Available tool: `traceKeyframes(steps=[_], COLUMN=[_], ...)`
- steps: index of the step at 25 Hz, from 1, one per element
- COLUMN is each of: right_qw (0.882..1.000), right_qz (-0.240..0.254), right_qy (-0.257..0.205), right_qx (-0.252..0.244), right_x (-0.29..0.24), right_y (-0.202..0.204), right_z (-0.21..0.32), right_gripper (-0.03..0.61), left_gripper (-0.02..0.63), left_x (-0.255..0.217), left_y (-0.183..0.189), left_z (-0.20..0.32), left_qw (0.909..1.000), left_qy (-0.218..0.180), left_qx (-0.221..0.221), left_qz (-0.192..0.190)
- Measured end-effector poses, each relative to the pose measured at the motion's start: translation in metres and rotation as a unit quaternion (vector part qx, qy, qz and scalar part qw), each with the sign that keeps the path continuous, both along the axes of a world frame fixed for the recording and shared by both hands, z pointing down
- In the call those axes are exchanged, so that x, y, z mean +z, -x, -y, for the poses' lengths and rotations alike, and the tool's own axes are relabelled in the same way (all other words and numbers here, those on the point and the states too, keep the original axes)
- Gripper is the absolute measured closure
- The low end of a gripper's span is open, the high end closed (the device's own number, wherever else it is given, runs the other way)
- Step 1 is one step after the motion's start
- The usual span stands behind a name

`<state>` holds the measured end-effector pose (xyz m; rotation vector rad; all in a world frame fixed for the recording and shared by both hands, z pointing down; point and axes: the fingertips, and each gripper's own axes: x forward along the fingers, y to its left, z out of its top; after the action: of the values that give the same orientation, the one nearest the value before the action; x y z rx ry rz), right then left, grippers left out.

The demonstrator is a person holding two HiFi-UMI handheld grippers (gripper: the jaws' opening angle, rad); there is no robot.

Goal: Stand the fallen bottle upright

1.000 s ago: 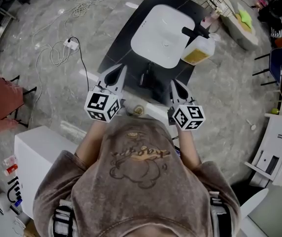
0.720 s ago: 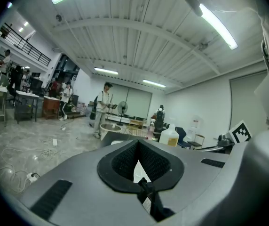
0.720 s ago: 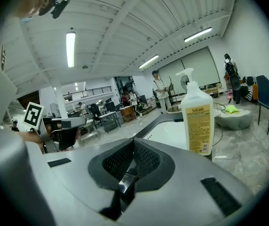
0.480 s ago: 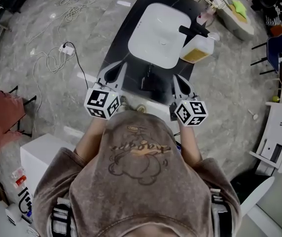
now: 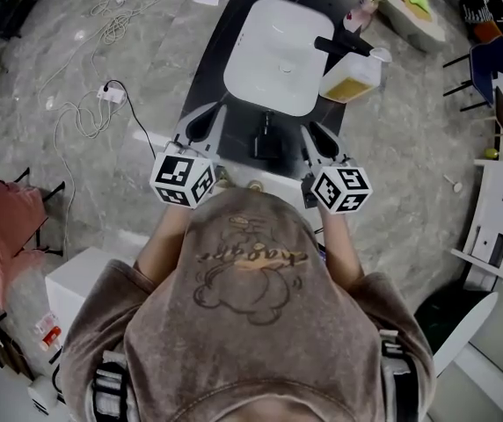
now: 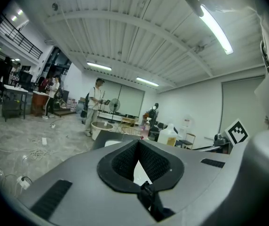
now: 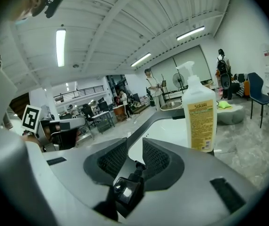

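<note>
A translucent bottle point(image 5: 353, 76) with yellow liquid and a pump top stands upright on the black counter point(image 5: 221, 64), right of the white sink point(image 5: 278, 47). It also shows upright in the right gripper view, where the bottle point(image 7: 199, 114) is ahead and to the right. In the left gripper view the bottle point(image 6: 168, 134) is far off. My left gripper point(image 5: 209, 117) hovers at the counter's near edge; its tips point(image 6: 138, 141) meet with nothing in them. My right gripper point(image 5: 315, 130) is beside it. Its jaws point(image 7: 135, 140) have just been opening; a narrow gap shows, with nothing between.
A black faucet point(image 5: 344, 47) reaches over the sink. A small black object point(image 5: 265, 141) sits on the counter between the grippers. Cables and a power strip point(image 5: 106, 93) lie on the floor at left. Blue chairs point(image 5: 489, 60) stand at right. People point(image 6: 97, 102) stand far back.
The person and both grippers have edged forward toward the counter, which now sits higher and closer in the head view. The bottle has stayed upright in its place.
</note>
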<state>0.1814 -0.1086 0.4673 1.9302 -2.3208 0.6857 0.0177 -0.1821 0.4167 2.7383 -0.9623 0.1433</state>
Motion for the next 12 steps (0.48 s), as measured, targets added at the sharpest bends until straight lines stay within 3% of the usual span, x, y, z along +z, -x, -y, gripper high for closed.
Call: traceKeyframes(steps=[12], right_qw=[0.998], right_qz=[0.013], right_qy=[0.046], right_qx=[-0.038], right_x=[0.018], right_y=[0.019], right_z=[0.020], right_gripper=[0.315], left_gripper=[0.595], left_x=[0.007], left_y=[0.001], left_z=[0.009], left_qw=[1.0000], left_qy=[0.008], left_qx=[0.005], left_qz=[0.003])
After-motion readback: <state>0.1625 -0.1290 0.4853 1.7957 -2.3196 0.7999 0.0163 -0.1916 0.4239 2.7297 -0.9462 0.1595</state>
